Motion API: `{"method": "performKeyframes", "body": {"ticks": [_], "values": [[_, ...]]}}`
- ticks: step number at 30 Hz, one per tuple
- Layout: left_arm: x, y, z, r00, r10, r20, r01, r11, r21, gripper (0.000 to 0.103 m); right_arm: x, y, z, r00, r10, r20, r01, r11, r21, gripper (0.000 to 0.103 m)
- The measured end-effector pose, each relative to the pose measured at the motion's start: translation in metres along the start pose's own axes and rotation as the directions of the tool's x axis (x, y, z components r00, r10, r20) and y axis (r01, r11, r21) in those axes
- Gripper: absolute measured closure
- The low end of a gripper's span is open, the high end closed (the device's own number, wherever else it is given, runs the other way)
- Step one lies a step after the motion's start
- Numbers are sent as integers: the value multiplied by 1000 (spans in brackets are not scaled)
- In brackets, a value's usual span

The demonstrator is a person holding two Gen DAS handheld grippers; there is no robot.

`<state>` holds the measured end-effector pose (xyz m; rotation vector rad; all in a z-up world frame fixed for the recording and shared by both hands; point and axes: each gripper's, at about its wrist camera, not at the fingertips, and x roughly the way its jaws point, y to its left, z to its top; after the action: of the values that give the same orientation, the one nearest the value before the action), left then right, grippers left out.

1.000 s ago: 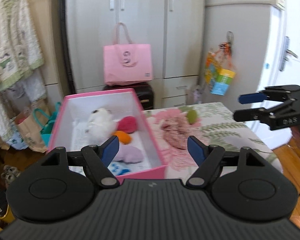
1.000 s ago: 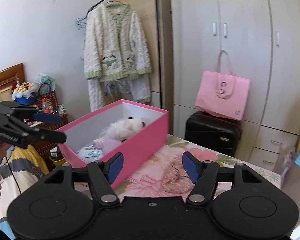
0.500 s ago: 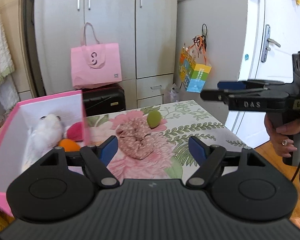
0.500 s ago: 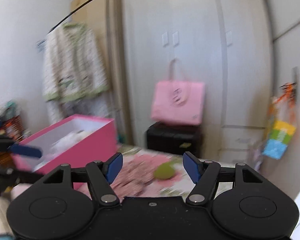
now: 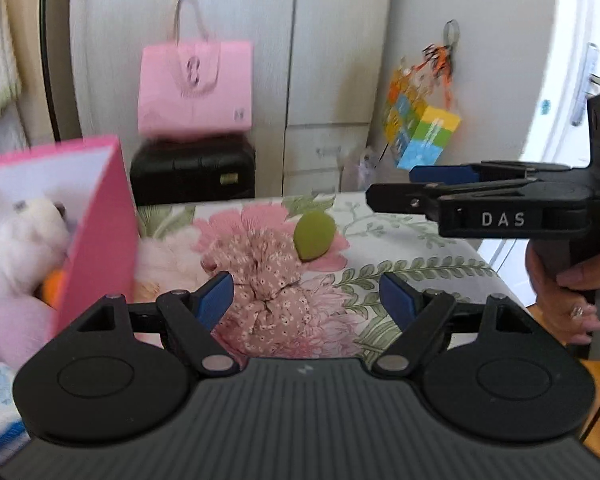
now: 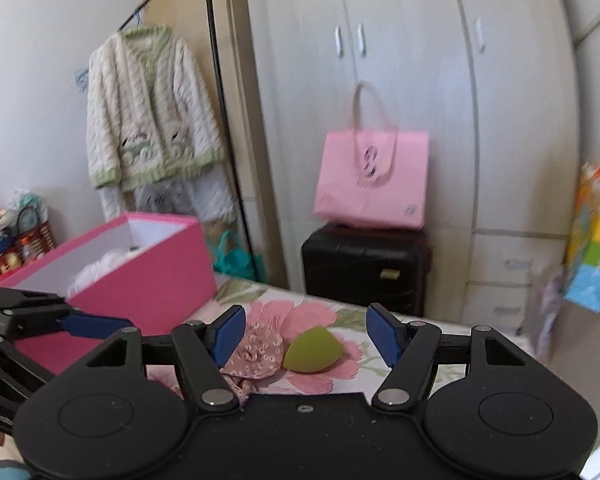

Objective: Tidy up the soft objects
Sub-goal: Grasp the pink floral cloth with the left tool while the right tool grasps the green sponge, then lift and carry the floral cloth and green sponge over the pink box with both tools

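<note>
Two soft things lie touching on the flowered tablecloth (image 5: 400,240): a pink floral fabric scrunchie (image 5: 268,280) and a green teardrop sponge (image 6: 312,350). Both the left gripper (image 5: 306,300) and the right gripper (image 6: 306,338) are wide and empty. Closing on one thing may drag its neighbour, or the grippers may collide beside the pink cardboard box (image 6: 148,276).

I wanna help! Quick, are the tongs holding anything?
Left tongs: open, holding nothing.
Right tongs: open, holding nothing.
</note>
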<state>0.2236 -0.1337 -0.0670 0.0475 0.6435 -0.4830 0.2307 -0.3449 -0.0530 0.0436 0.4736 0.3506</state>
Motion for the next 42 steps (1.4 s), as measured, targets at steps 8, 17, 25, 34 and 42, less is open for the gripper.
{"method": "performKeyframes", "body": {"ticks": [8, 17, 25, 34, 42], "values": [[56, 4, 1, 980, 195, 37, -194, 981, -11, 24, 67, -33, -11, 987, 122, -102, -110, 987, 119, 31], [84, 12, -5, 984, 173, -47, -174, 984, -23, 25, 107, -35, -28, 966, 146, -212, -113, 981, 160, 51], [95, 6, -13, 981, 184, -64, -183, 983, 27, 39, 90, -16, -32, 984, 68, -165, -67, 998, 8, 58], [81, 8, -12, 984, 171, -45, -170, 985, 16, 81, 61, -13, -38, 987, -34, -157, 39, 999, 28, 57], [34, 8, -23, 990, 138, 24, -138, 990, -19, 81, 30, 17, -51, 984, -86, -155, 89, 996, 15, 56]]}}
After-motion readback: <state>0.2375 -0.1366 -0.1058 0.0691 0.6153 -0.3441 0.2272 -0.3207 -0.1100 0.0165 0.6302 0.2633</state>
